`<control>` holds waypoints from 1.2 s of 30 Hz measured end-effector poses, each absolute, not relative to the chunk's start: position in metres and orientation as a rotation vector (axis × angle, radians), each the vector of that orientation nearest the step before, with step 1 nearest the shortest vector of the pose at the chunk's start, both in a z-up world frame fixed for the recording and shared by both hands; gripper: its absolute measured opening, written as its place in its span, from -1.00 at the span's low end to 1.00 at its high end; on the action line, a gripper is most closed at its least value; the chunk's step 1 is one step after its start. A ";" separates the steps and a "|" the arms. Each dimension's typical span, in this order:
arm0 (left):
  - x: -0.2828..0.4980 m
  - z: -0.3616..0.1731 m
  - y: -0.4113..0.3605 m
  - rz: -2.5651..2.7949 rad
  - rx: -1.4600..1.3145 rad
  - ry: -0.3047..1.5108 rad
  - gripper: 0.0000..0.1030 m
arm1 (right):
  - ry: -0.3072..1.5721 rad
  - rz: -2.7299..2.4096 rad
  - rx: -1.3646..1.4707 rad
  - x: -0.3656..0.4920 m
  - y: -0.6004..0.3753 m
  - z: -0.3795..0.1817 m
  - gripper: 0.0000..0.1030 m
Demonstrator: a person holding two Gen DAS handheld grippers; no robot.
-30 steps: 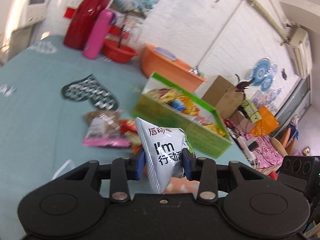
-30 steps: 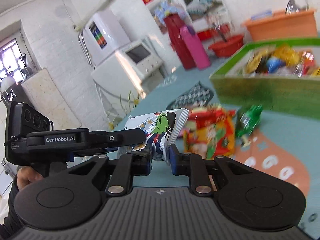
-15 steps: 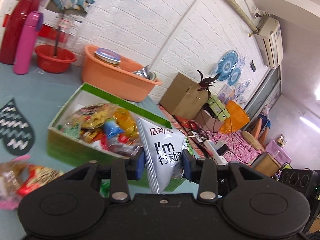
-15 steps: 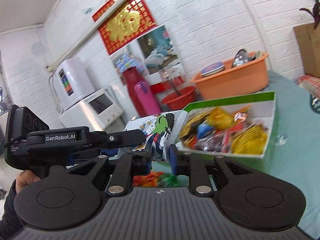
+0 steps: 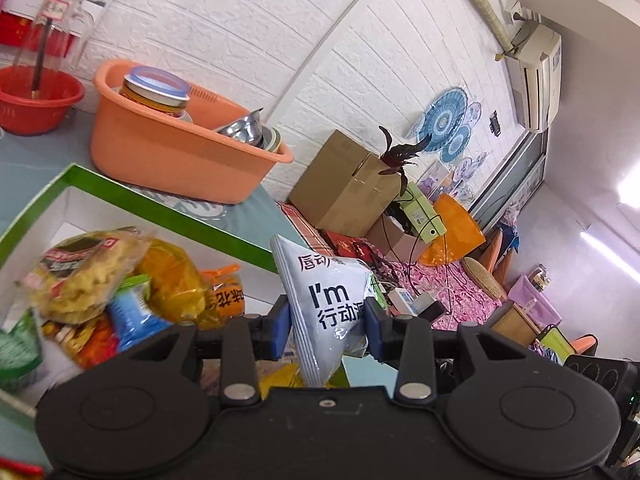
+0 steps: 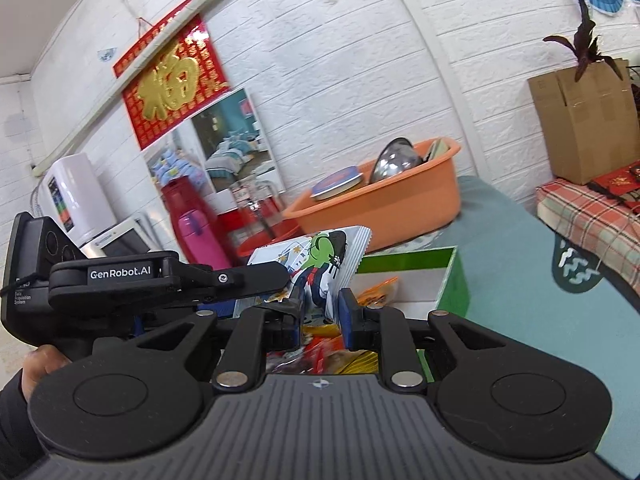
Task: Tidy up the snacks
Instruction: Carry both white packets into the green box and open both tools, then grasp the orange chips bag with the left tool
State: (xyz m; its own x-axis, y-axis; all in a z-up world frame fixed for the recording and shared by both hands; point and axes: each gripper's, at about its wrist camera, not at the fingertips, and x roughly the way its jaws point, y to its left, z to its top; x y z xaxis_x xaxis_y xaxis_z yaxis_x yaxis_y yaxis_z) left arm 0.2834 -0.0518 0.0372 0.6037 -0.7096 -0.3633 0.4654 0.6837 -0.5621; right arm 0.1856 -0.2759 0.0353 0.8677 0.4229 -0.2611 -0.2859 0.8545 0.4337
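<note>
- Pinching a white and grey snack bag with black "I'm" letters (image 5: 328, 304), the left gripper (image 5: 326, 322) is held over the near corner of the green cardboard box with white inside walls (image 5: 168, 210).
- A white snack bag with a green cartoon figure (image 6: 320, 264) is squeezed between the blue pads of the right gripper (image 6: 320, 316), above the same box (image 6: 404, 270).
- Many bright snack packs (image 5: 120, 280) are piled inside the box.
- The box is set on a table with a blue-green cloth (image 6: 516, 276).
- An orange plastic tub with metal bowls (image 5: 172, 148) is seen just behind the box.
- A hand in a dark sleeve (image 6: 38, 372) is seen on the left gripper's handle.
</note>
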 end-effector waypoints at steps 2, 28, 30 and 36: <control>0.296 0.032 -0.060 -0.707 -0.431 0.621 -0.57 | 0.358 0.355 0.381 0.195 -0.280 0.032 -0.36; 0.148 0.070 0.046 -0.426 -0.373 0.574 1.00 | 0.373 0.551 0.345 0.109 -0.237 0.056 1.00; 0.136 0.061 0.060 -0.399 -0.386 0.593 1.00 | 0.405 0.585 0.331 0.104 -0.226 0.050 1.00; 0.110 0.020 0.091 -0.340 -0.461 0.680 1.00 | 0.520 0.667 0.300 0.099 -0.198 0.027 1.00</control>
